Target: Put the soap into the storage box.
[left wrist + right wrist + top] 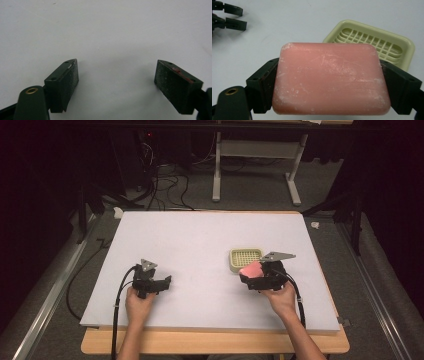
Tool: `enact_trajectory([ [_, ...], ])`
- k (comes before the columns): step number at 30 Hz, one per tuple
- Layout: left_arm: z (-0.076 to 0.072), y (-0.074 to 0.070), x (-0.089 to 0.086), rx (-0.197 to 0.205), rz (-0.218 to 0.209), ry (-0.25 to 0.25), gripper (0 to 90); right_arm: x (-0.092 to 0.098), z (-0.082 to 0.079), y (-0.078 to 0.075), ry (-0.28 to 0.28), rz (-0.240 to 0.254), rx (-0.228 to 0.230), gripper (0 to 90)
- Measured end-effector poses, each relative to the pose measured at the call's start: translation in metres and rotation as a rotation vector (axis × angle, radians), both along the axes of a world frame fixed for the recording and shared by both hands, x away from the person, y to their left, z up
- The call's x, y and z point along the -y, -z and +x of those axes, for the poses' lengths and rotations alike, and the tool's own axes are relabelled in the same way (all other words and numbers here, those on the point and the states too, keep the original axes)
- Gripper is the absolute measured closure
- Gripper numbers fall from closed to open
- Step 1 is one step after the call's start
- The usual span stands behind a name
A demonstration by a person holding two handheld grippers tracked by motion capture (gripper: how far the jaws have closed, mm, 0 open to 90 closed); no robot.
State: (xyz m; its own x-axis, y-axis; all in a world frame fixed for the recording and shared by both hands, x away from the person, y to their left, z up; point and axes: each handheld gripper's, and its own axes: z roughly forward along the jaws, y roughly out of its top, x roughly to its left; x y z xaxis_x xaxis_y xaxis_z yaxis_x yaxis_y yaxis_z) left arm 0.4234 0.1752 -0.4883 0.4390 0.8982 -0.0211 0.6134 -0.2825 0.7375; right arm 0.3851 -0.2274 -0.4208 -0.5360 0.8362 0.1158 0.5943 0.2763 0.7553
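High view first: I see a white board lying on a wooden table. The room behind is dark, with a grey floor. Black wires lie at 11 o'clock and a white stand is at 12 o'clock.

My left gripper sits at 8 o'clock on the board, well apart from everything. Its jaws are spread wide with just bare board between them.

My right gripper is at 4 o'clock. Its jaws squeeze the two ends of a pink soap. The soap is flat and has white scuffs on top.

A pale yellow dish sits just behind the soap. It has a grid inside, and I see nothing lying in it.
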Motion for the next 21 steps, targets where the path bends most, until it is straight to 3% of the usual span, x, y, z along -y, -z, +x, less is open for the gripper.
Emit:
enact_trajectory([
  [9,0.0,0.0,0.0,0.0,0.001,-0.001,20.0,0.012,0.025,-0.003,0.077,0.024,-0.054,13.6],
  [21,0.0,0.0,0.0,0.0,0.001,-0.002,20.0,0.004,0.054,0.003,0.151,-0.038,-0.103,13.6],
])
